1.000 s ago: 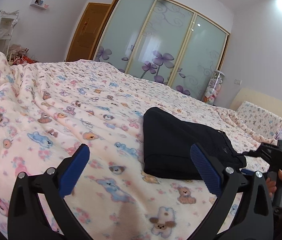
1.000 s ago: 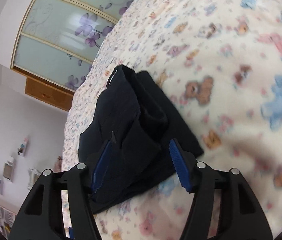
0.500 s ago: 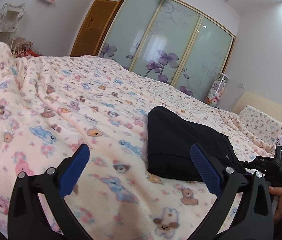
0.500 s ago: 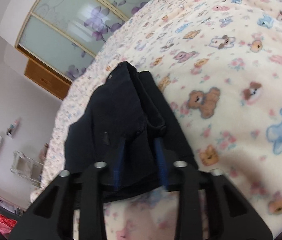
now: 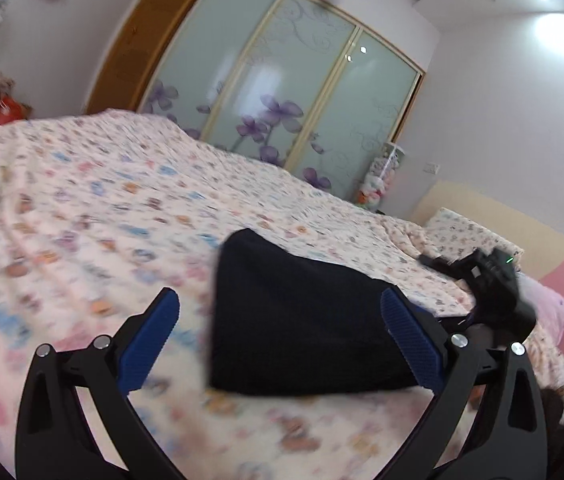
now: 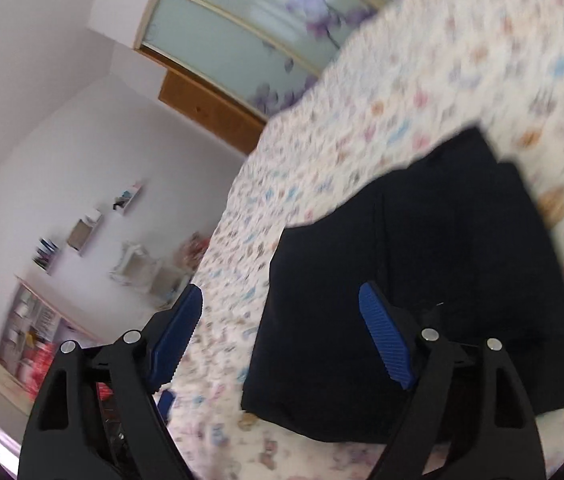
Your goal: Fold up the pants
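Note:
The black pants [image 5: 297, 320] lie folded into a compact block on the bear-print bedspread [image 5: 82, 216]. My left gripper [image 5: 280, 340] is open and empty, held just above the bed in front of the pants' near edge. The pants also show in the right wrist view [image 6: 441, 280]. My right gripper [image 6: 282, 336] is open and empty, at the pants' near left edge. The right gripper's body [image 5: 493, 292] shows at the right in the left wrist view, beside the pants. Both views are blurred by motion.
A sliding wardrobe [image 5: 282, 92] with frosted flower doors stands behind the bed. A pillow [image 5: 465, 232] and headboard [image 5: 493, 216] are at the right. Wall shelves [image 6: 82, 232] and clutter stand at the left in the right wrist view.
My right gripper, shut on the pants half a second ago, has opened and let go, swinging left. My left gripper has moved closer to the pants, still open.

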Tool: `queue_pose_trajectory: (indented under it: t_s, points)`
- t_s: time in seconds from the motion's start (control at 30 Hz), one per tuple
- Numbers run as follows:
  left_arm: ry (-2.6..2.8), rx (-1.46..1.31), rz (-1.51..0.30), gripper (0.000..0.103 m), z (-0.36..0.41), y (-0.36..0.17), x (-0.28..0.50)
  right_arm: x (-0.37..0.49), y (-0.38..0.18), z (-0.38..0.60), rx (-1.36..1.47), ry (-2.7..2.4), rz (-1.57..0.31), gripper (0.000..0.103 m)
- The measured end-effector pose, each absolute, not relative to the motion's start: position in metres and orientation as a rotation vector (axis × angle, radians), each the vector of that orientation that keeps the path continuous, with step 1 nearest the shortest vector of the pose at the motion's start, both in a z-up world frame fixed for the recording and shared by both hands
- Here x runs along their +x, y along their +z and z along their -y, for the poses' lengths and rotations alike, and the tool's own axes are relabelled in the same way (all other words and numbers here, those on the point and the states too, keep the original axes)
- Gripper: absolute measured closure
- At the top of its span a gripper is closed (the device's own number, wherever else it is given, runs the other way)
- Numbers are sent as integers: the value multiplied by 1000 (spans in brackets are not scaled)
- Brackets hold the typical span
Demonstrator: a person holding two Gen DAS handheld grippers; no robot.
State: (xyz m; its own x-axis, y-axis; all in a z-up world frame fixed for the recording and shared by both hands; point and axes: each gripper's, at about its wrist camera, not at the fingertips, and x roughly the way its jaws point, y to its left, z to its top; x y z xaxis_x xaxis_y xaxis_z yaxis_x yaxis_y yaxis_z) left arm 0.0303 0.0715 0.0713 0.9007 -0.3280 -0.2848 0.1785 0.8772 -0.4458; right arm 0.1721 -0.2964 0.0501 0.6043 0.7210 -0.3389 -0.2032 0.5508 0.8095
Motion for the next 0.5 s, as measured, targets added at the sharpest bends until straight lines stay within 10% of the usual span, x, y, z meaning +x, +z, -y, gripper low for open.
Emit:
queue_pose_trajectory:
  t_s: [0.5]
  points:
    - [-247, -410, -811, 2, -7, 17, 172, 207, 27, 310, 625, 391, -779, 17]
